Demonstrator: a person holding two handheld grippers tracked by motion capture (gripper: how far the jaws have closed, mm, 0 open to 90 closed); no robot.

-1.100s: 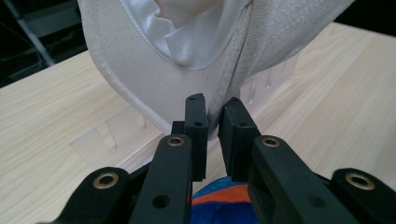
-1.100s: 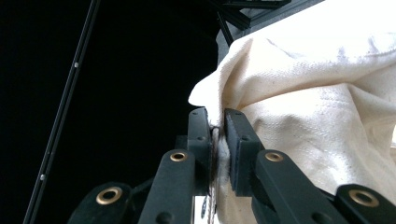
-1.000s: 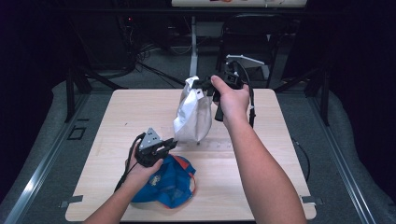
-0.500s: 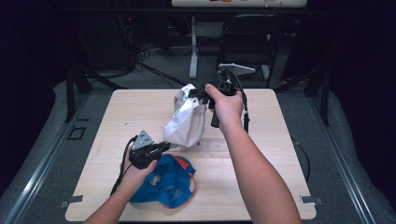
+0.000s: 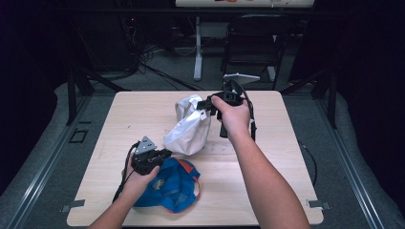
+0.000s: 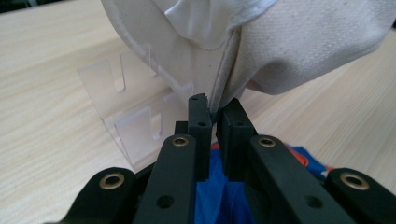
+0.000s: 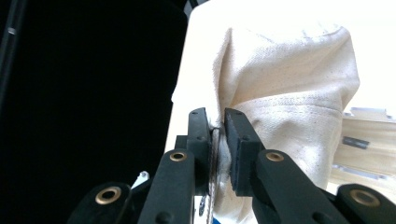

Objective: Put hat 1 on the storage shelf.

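A white cloth cap point(image 5: 188, 126) hangs over the middle of the wooden table point(image 5: 282, 143), its lower part near the tabletop. My right gripper point(image 5: 204, 104) is shut on its upper edge, and the fabric seam point(image 7: 215, 135) is pinched between the jaws. My left gripper point(image 5: 165, 153) meets the cap's lower edge; the seam point(image 6: 219, 100) runs down into the narrow gap between its jaws, which are shut on it. A blue cap with orange trim point(image 5: 173, 183) lies under my left hand at the table's front, with its blue fabric point(image 6: 210, 186) below the jaws.
A clear plastic stand with slots point(image 6: 140, 119) stands on the table just behind the white cap's lower edge. Beyond the far edge are a dark chair point(image 5: 253, 43), a white post point(image 5: 197, 47) and floor cables. Bare wood lies to the left and right.
The right gripper has brought the white cap down and toward the near left. The left gripper has moved up from the blue cap to the white cap's lower edge and closed on it.
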